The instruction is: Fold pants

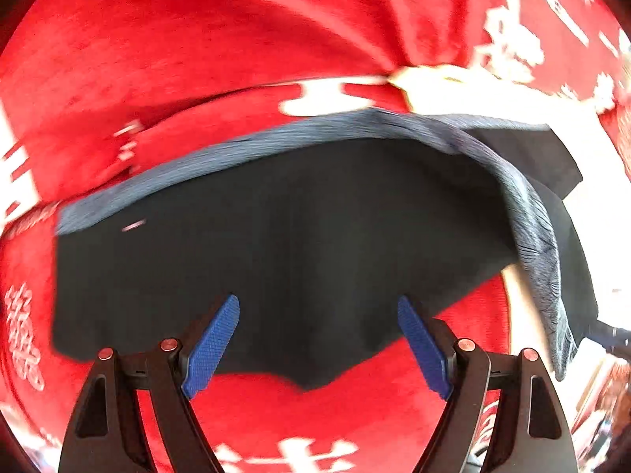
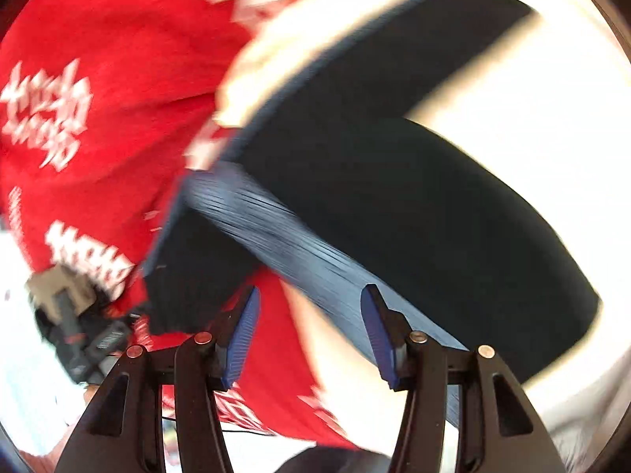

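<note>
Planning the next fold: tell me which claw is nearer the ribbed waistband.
Right. The right claw hangs beside the ribbed waistband; the left claw is over plain fabric, away from it.

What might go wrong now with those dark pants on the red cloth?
1. The pants hang partly off the red cloth on one side, so they might slide down.
2. Both the left gripper and the right gripper are open and empty, so nothing holds the fabric.
3. The ribbed waistband lies flipped over, which may fold crooked.
</note>
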`<action>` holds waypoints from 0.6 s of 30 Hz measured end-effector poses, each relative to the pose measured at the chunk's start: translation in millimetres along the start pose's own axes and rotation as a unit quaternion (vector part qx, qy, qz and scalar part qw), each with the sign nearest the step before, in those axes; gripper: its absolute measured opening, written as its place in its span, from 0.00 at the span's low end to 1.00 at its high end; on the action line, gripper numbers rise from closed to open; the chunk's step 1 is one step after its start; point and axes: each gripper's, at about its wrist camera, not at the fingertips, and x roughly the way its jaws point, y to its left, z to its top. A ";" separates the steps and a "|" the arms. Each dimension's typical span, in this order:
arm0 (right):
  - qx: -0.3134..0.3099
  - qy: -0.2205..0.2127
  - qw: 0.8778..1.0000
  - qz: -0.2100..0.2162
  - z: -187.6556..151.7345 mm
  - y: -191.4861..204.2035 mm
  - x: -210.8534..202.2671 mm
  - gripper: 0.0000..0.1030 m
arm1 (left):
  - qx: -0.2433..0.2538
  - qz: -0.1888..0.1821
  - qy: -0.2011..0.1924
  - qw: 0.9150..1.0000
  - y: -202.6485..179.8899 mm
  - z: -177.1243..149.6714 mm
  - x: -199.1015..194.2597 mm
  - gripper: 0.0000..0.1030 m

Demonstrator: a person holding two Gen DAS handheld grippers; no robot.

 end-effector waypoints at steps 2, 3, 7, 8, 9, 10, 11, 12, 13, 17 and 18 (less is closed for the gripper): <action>0.029 -0.016 0.999 -0.027 -19.3 -32.4 -16.2 0.55 | -0.004 -0.013 0.003 1.000 -13.0 4.6 5.7 0.81; 0.048 -0.026 0.998 -0.036 -30.3 -48.7 -23.2 0.55 | -0.010 -0.020 0.001 1.000 -16.6 6.3 9.4 0.81; 0.108 -0.037 0.993 -0.033 -62.2 -91.1 -22.6 0.55 | 0.001 -0.007 0.000 1.000 -34.7 7.1 29.8 0.81; 0.116 -0.036 0.992 -0.028 -67.5 -97.7 -19.3 0.55 | 0.006 -0.003 -0.001 1.000 -36.5 6.5 33.8 0.81; 0.121 -0.039 0.992 -0.016 -71.5 -100.7 -15.4 0.55 | 0.008 0.000 -0.003 1.000 -35.7 6.8 39.5 0.81; 0.122 -0.041 0.992 -0.001 -73.8 -100.3 -9.4 0.55 | 0.009 0.002 -0.002 1.000 -34.9 6.4 44.6 0.81; 0.124 -0.041 0.991 0.015 -74.5 -102.9 -4.3 0.55 | 0.011 0.003 0.000 1.000 -35.4 5.7 48.4 0.81; 0.126 -0.034 0.991 0.034 -74.5 -100.8 5.7 0.55 | 0.015 0.010 0.005 1.000 -36.7 5.2 53.3 0.81; 0.131 -0.025 0.990 0.050 -73.6 -99.8 14.4 0.55 | 0.017 0.014 0.008 1.000 -38.3 5.1 55.2 0.81; 0.122 -0.025 0.989 0.080 -62.7 -88.8 6.9 0.13 | 0.012 0.030 0.015 0.999 -43.1 9.4 52.3 0.81; 0.115 -0.036 0.989 0.090 -54.7 -81.8 -4.5 0.13 | 0.008 0.035 0.018 0.999 -44.3 12.5 50.2 0.81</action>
